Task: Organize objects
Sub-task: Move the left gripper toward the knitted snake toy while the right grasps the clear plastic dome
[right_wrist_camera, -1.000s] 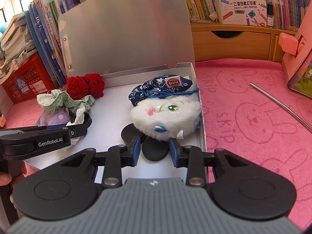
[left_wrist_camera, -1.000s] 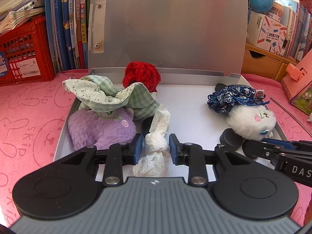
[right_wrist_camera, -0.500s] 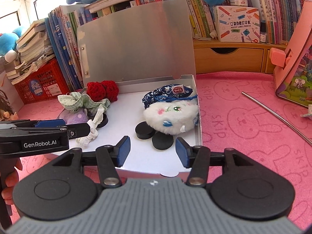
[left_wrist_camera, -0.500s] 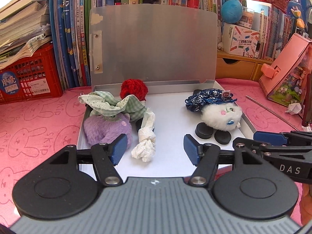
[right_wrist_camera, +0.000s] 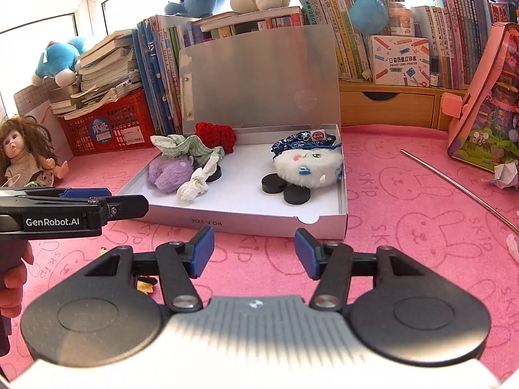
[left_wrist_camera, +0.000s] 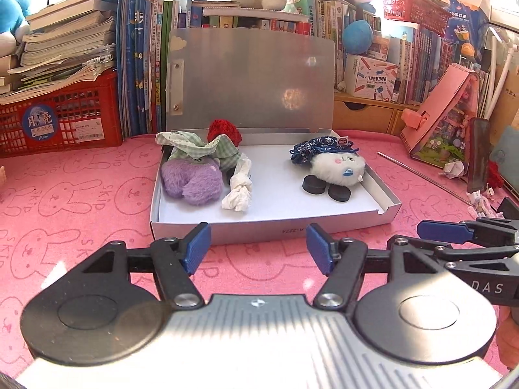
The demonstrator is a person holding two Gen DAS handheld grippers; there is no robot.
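A shallow white box (left_wrist_camera: 269, 225) with its silver lid raised lies on the pink cloth. Inside on the left are a purple plush (left_wrist_camera: 191, 181), a green checked cloth (left_wrist_camera: 198, 147), a red crocheted piece (left_wrist_camera: 225, 131) and a twisted white tissue (left_wrist_camera: 238, 189). On the right lie a white fluffy plush (left_wrist_camera: 339, 170), a blue patterned fabric (left_wrist_camera: 318, 149) and two black discs (left_wrist_camera: 314, 184). My left gripper (left_wrist_camera: 258, 246) is open and empty, just in front of the box's near wall. My right gripper (right_wrist_camera: 254, 249) is also open and empty, before the box (right_wrist_camera: 259, 223).
A red crate (left_wrist_camera: 61, 123) and upright books stand behind the box at left. A pink toy house (left_wrist_camera: 444, 120) and a thin metal rod (left_wrist_camera: 421, 175) are at right. A doll (right_wrist_camera: 22, 152) sits far left. Crumpled paper (right_wrist_camera: 506, 175) lies by the house.
Both grippers opened and drew back out of the box to its near side. The tissue and the black disc they were shut on stay in the box.
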